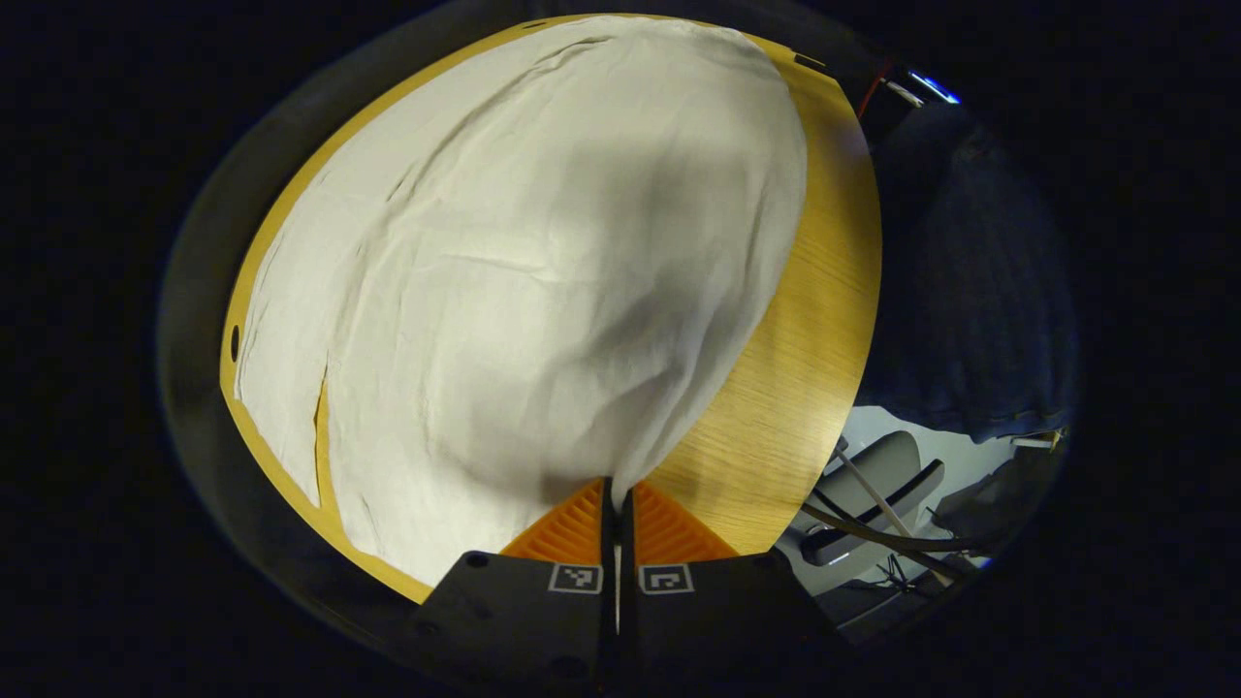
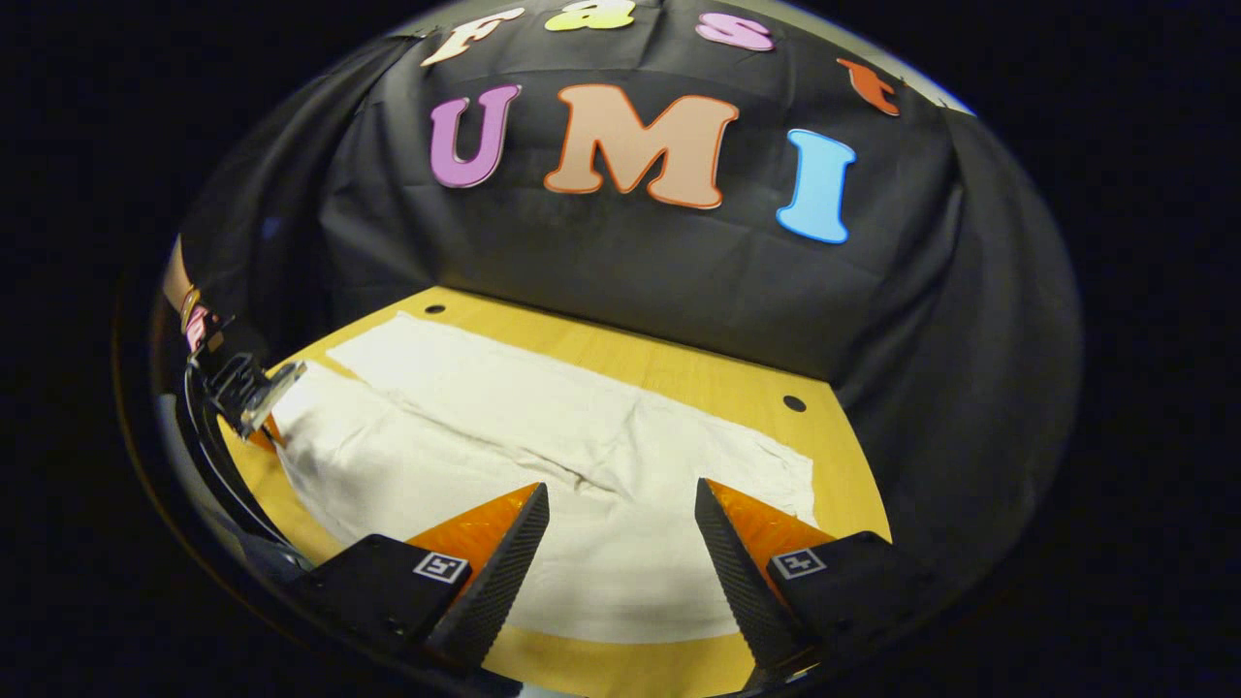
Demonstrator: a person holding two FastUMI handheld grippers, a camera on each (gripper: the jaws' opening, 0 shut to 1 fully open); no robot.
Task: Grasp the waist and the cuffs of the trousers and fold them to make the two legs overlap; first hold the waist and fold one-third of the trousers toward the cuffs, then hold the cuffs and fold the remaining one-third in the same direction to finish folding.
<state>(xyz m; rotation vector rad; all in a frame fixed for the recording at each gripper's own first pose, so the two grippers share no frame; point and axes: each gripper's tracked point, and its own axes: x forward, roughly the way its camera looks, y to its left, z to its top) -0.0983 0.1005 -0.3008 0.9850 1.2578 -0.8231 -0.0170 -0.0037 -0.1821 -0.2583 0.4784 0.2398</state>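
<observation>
On the table (image 2: 669,373): white trousers (image 2: 543,456) lie spread.
Your left tool (image 1: 617,504): closed, pinching the trousers' edge.
Your right tool (image 2: 620,528): wide open above them, holding nothing.

**Cream cloth on a honey-yellow counter**

The trousers (image 1: 504,271) are plain cream-white, with no print or stripe, only soft grey shadows in the creases. The counter (image 1: 805,368) is warm yellow wood with a fine straight grain and small dark round holes near its far edge. The booth wall (image 2: 620,281) is black cloth.
</observation>
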